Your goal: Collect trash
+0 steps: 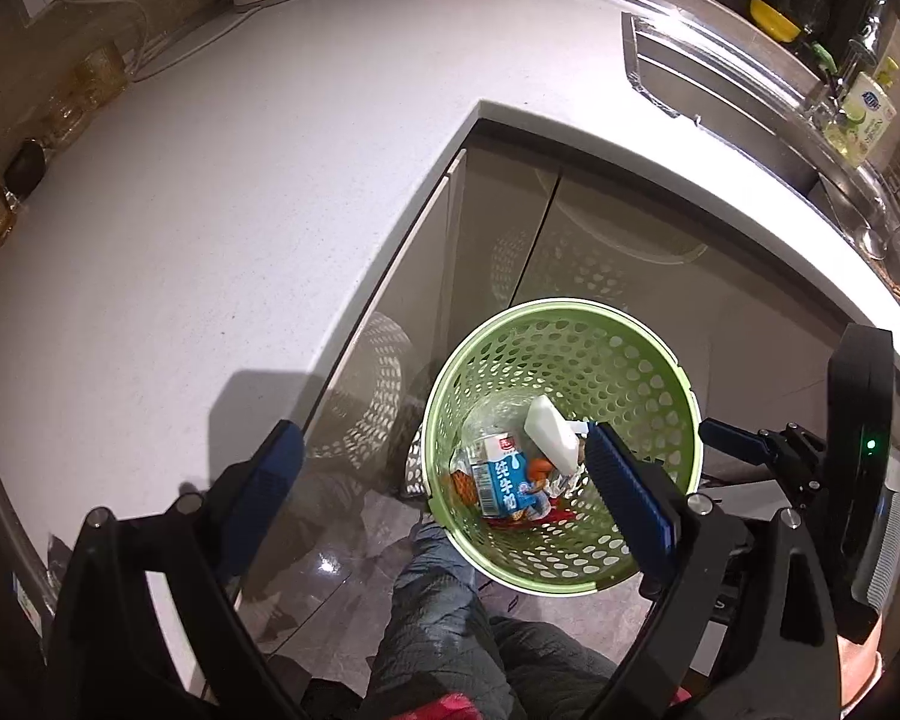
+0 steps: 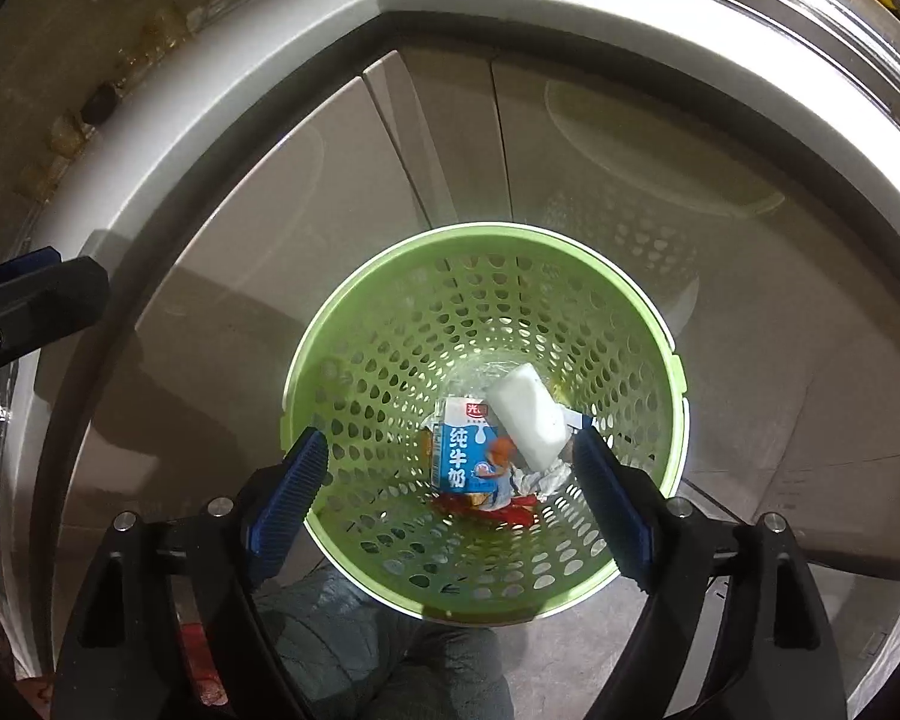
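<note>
Right wrist view: the right gripper, jaws spread and empty, hangs directly above the green perforated plastic basket, nearer than the equally open left gripper.

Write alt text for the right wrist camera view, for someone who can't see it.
A green perforated bin on the floor below a counter corner holds a blue milk carton, a white packet and crumpled wrappers. The open right gripper hovers above it, empty.

perforated green plastic basket, glossy cabinet doors, speckled matt countertop
</note>
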Available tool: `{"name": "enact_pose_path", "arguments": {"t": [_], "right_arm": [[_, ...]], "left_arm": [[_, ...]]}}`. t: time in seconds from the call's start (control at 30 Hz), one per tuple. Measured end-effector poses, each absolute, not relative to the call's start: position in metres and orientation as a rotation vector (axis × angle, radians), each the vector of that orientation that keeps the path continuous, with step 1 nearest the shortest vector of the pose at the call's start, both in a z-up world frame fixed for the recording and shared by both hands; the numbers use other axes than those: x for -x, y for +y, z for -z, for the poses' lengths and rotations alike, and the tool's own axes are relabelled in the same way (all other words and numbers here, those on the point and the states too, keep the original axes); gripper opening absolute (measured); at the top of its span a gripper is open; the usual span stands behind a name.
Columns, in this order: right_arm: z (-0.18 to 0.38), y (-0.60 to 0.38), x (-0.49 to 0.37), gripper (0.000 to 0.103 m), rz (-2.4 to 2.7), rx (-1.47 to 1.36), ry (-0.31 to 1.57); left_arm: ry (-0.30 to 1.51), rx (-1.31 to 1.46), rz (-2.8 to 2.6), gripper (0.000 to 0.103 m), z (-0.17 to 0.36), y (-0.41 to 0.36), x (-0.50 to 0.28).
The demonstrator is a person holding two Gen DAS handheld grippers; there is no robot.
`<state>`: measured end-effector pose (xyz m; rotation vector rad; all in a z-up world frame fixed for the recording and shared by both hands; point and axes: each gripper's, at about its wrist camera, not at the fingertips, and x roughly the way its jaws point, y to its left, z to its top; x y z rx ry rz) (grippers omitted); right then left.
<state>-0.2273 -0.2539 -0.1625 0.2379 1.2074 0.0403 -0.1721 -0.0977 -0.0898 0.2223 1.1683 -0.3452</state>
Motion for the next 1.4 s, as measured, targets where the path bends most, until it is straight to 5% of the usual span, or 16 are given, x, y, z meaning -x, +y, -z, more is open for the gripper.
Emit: {"name": "enact_pose_path", "arguments": {"t": [0.23, 0.87, 1.4], "right_arm": [[0.073, -0.257, 0.229, 0.101, 0.018, -0.155, 1.039], [-0.183, -0.236, 0.271, 0.101, -0.058, 0.028, 0.549], [-0.199, -0.211, 0.3, 0.101, -0.152, -0.008, 0.494]], "left_arm": [[1.067, -0.221, 0.317, 0.091, 0.041, -0.099, 0.172], [0.607, -0.086, 0.146, 0.095, -0.203, -0.058, 0.232], [0.58, -0.076, 0.05, 0.095, -0.22, -0.034, 0.263]]}}
